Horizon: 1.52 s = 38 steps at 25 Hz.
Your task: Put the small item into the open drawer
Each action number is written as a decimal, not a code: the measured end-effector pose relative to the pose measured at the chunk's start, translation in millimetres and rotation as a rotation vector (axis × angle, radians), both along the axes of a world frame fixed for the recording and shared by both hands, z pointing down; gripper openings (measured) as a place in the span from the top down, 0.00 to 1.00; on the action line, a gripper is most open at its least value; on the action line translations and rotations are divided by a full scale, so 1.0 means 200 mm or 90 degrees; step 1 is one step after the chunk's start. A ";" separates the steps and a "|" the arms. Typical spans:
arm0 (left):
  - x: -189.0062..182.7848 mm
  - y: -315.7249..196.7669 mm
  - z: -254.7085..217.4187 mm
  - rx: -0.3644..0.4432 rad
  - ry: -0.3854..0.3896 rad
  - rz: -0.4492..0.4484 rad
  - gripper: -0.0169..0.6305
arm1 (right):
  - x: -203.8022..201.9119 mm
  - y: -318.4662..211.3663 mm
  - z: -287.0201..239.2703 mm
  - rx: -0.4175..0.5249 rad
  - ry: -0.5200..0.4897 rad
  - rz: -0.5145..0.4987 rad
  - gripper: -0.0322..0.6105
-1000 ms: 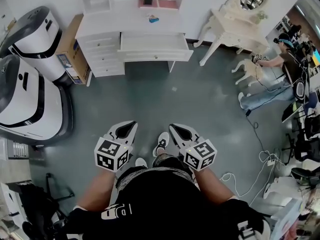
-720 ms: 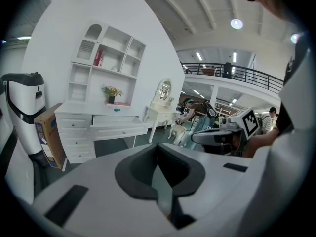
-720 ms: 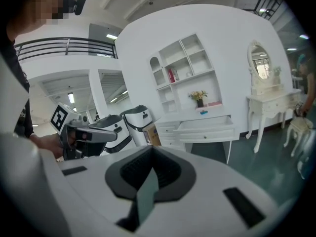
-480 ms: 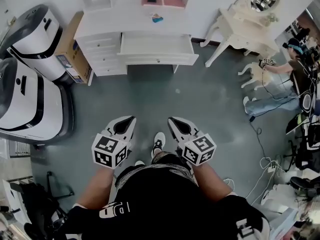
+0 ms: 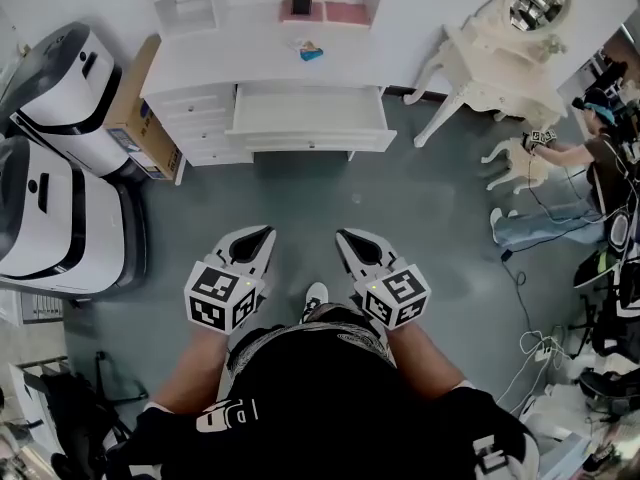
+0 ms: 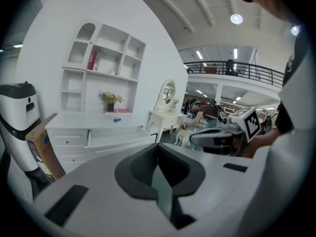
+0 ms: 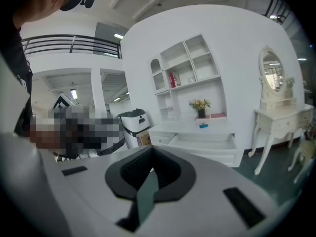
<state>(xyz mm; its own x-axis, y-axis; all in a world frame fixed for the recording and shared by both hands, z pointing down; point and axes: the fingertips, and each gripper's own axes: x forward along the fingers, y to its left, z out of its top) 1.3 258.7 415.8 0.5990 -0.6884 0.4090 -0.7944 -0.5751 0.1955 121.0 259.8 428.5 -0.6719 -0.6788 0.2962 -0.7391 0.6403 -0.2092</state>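
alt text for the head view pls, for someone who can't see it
A person, seen from above, holds a left gripper and a right gripper, both shut and empty, over a grey floor, facing a white desk with its wide drawer pulled open. A small blue item lies on the desk top.

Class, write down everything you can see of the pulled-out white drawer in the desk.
The wide, shallow white drawer, seemingly painted wood, stands pulled out level from the middle of the white desk, next to a stack of shut small drawers. Its front panel shows what looks like a small knob. The inside looks bare, and only the desk touches it.
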 end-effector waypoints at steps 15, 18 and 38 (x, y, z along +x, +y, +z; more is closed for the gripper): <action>0.23 -0.35 0.01 -0.032 0.025 -0.012 0.95 | 0.24 -0.34 0.05 -0.007 0.006 -0.021 0.94; 0.24 -0.38 0.03 -0.031 0.011 -0.016 0.95 | 0.28 -0.37 0.07 -0.012 0.008 -0.018 0.94; 0.22 -1.09 0.01 0.004 0.017 0.018 0.95 | 0.26 -0.94 0.15 -0.030 0.027 0.024 0.94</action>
